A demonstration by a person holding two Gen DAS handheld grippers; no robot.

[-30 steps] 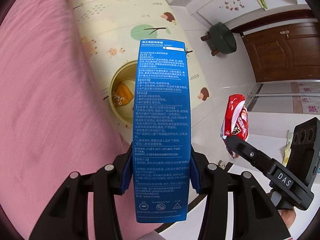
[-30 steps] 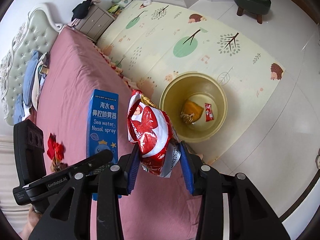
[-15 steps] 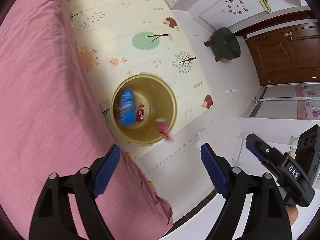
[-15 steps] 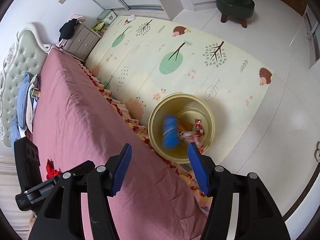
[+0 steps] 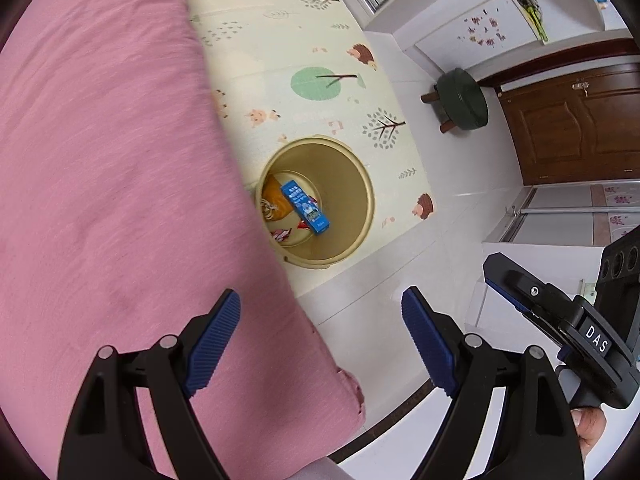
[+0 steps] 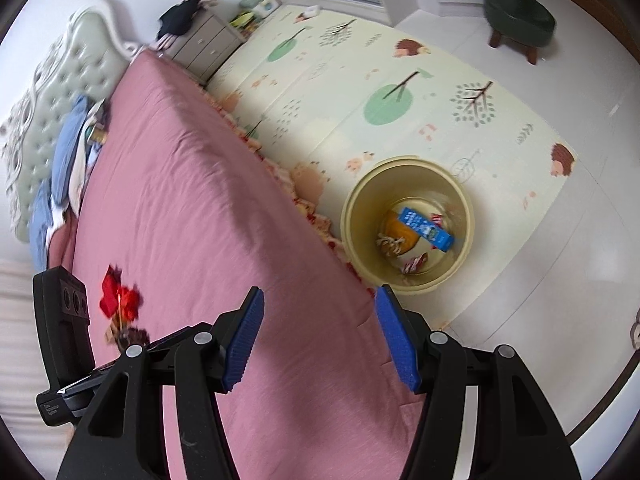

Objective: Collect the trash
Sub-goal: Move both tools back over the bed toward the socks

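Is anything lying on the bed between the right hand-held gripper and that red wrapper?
Nothing visible. Only bare pink bedsheet lies between the open right hand-held gripper and the red wrapper, though the left hand-held gripper's body sits just beside it.

Blue box [image 5: 305,208] flat among wrappers in yellow bin [image 5: 360,184]

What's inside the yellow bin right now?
The yellow bin holds a blue box lying on an orange wrapper, plus red-and-white wrappers. Anything beneath those is hidden.
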